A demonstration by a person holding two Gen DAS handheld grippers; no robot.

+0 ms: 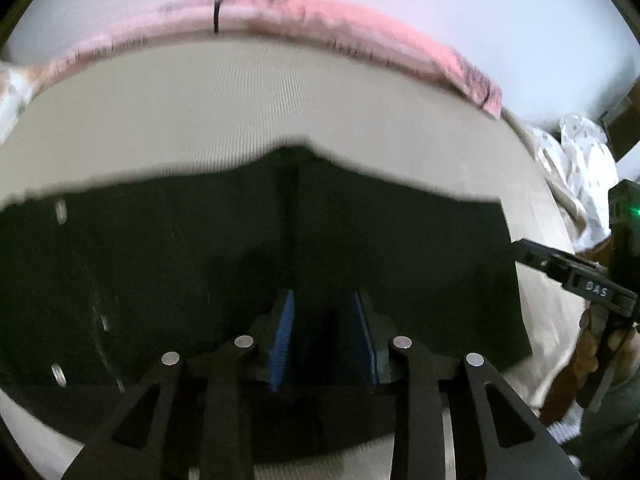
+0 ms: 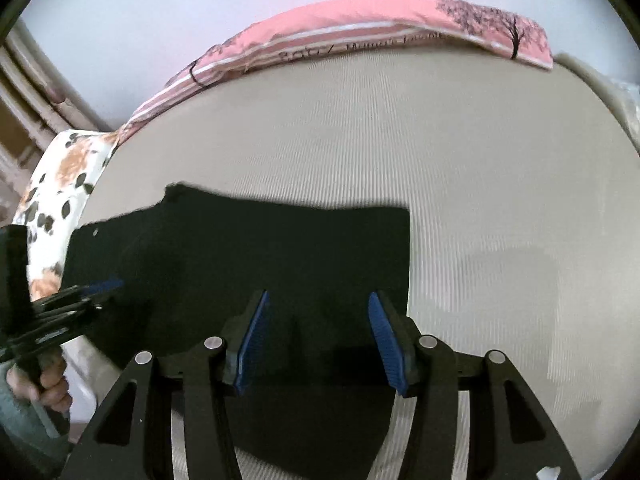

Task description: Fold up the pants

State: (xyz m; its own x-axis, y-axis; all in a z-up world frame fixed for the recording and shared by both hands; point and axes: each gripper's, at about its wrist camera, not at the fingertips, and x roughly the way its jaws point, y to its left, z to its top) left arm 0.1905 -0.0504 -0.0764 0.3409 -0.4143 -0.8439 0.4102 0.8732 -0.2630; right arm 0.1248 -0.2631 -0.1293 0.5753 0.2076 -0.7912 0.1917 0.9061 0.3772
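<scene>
Left wrist view: left gripper (image 1: 324,336) released, jaws parted above black pants (image 1: 240,264) lying flat on beige bed (image 1: 260,92). Right gripper (image 2: 320,332) likewise released; pink pillow (image 2: 360,20) at 12 o'clock.

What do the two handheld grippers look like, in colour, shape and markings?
Both are black. The left gripper and the right gripper each have two blue ribbed pads on angular black linkage arms with round silver pivot pins. In the left wrist view, the right gripper's body shows white "DAS" lettering and a green light.
</scene>
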